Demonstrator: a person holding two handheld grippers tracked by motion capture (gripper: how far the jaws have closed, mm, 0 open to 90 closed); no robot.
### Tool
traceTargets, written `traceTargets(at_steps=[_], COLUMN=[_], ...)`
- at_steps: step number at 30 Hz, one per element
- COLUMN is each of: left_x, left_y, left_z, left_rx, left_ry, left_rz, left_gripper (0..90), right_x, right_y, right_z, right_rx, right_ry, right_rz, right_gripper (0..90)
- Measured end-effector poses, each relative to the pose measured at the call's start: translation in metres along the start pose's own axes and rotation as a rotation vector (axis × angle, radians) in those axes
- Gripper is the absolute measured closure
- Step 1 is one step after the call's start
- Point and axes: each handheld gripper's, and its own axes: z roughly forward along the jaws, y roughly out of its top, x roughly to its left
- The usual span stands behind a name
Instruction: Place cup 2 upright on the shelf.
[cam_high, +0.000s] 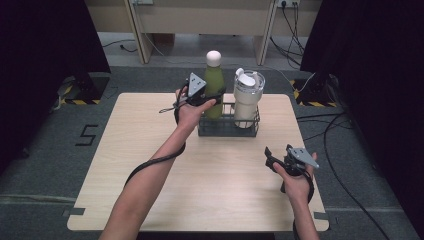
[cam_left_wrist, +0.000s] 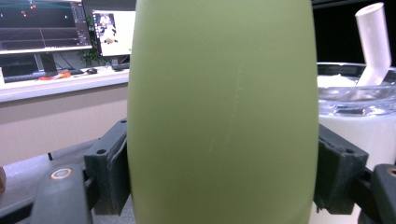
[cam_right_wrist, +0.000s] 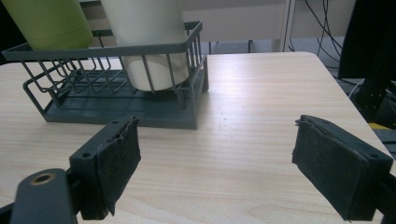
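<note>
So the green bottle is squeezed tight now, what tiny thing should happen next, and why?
Probably a small straight lift. The left hand-held gripper is shut on the green bottle, whose base sits inside the dark wire basket, right beside the white tumbler. Going straight up should clear the basket rim without knocking the tumbler. The right hand-held gripper, jaws apart, holds nothing.

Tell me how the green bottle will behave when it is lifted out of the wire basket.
The green bottle looks rigid, so it probably won't give under the left gripper. Its smooth matte wall, bulging between the fingers, might slip if it is heavy. Tall and narrow, it could tip or catch on the wire basket beside the white tumbler.
</note>
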Motion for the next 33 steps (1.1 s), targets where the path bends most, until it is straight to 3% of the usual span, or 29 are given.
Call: traceTargets(at_steps=[17, 33], left_x=[0.002, 0.001], left_y=[-0.022, -0.030], left_z=[0.007, 0.010], left_rx=[0.053, 0.069], left_ry=[0.005, 0.005], left_rz=[-0.019, -0.028], left_gripper=[21.1, 21.1], right_x=[0.000, 0.001], right_y=[-0.001, -0.001], right_z=[0.001, 0.002], right_rx=[0.006, 0.008], right_ry=[0.003, 0.005], right_rz=[0.001, -0.002], right_gripper=[14.7, 14.7])
